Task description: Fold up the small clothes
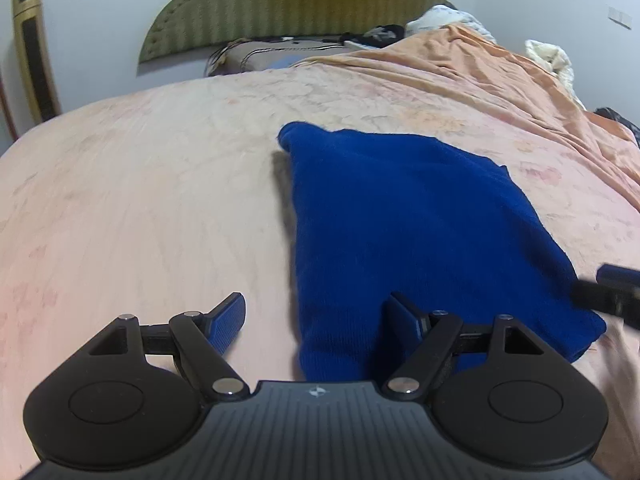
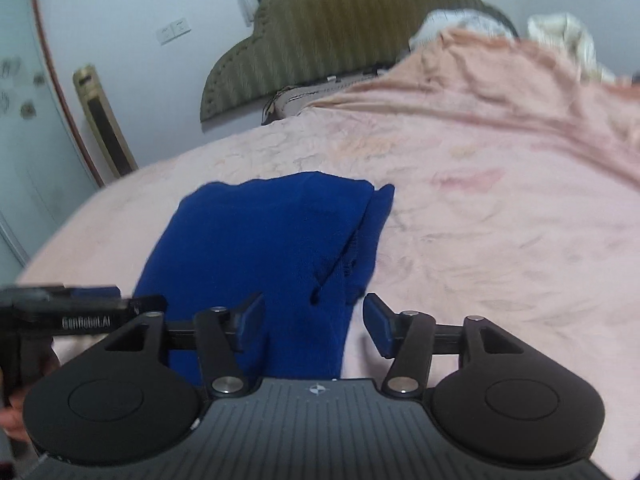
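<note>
A folded dark blue knit garment [image 1: 400, 220] lies flat on the pink bedspread [image 1: 140, 200]. My left gripper [image 1: 316, 320] hovers open over its near left edge, one finger over bare bedspread, the other over the cloth. In the right wrist view the same garment [image 2: 260, 232] shows a folded layer and a seam along its right side. My right gripper [image 2: 314, 322] stands open above the near right edge, and its pads do not press the cloth. Each gripper shows at the edge of the other's view: the right gripper [image 1: 612, 288] and the left gripper [image 2: 100, 298].
A green striped headboard [image 1: 296, 4] and pillows stand at the far end of the bed. A rumpled orange quilt [image 1: 500, 72] and white bedding [image 1: 552, 56] lie at the back right. A gold tower unit [image 1: 32, 52] stands by the wall on the left. A hand [image 2: 12, 420] shows at lower left.
</note>
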A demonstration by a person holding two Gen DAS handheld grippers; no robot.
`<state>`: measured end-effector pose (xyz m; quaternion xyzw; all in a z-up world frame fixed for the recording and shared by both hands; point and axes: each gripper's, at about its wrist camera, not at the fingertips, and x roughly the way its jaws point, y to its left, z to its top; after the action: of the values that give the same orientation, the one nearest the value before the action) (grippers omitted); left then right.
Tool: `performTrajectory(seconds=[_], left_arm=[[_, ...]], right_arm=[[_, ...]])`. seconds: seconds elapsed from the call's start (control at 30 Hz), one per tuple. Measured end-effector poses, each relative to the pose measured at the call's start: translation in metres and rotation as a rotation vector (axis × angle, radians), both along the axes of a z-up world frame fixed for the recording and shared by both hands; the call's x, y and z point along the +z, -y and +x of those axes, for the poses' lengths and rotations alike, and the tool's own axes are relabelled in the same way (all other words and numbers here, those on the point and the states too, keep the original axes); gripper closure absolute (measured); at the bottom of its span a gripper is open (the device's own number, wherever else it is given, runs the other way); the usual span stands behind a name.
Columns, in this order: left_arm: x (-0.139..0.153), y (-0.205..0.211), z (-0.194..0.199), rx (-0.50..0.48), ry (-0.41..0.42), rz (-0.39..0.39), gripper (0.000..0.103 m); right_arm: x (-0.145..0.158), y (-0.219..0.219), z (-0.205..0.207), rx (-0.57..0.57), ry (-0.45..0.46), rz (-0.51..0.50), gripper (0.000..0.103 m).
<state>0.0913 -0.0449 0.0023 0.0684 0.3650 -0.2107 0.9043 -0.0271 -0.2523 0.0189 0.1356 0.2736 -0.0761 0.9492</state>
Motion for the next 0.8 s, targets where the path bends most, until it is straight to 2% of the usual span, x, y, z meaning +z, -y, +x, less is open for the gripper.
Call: performTrajectory(seconds=[0.03,0.1,0.23,0.53,0.7,0.8], left_arm=[[0.0,-0.001,-0.003,0.007,-0.001,0.001,0.025],[-0.002,-0.002,-0.008,0.013,-0.004,0.012,0.025],[-0.004,-0.003,-0.017,0.019,-0.008,0.03,0.025],[-0.005,-0.004,-0.024,0.024,-0.005,0.039,0.025],[0.0,-0.006,-0.022,0.004,0.021,0.026,0.025],[0.008,-0.011,-0.01,0.004,0.031,-0.011,0.025]], right_arm=[[0.0,-0.005,-0.002,0.009,-0.005,-0.024,0.03],[-0.003,-0.016,-0.004,0.028,-0.017,-0.069,0.023],[-0.008,-0.029,-0.004,0.022,-0.041,-0.121,0.023],[-0.023,-0.027,-0.006,-0.033,-0.087,-0.111,0.019],[-0.022,-0.026,-0.011,-0.033,-0.071,-0.101,0.018],[-0.019,-0.014,-0.008,-0.007,-0.053,-0.031,0.017]])
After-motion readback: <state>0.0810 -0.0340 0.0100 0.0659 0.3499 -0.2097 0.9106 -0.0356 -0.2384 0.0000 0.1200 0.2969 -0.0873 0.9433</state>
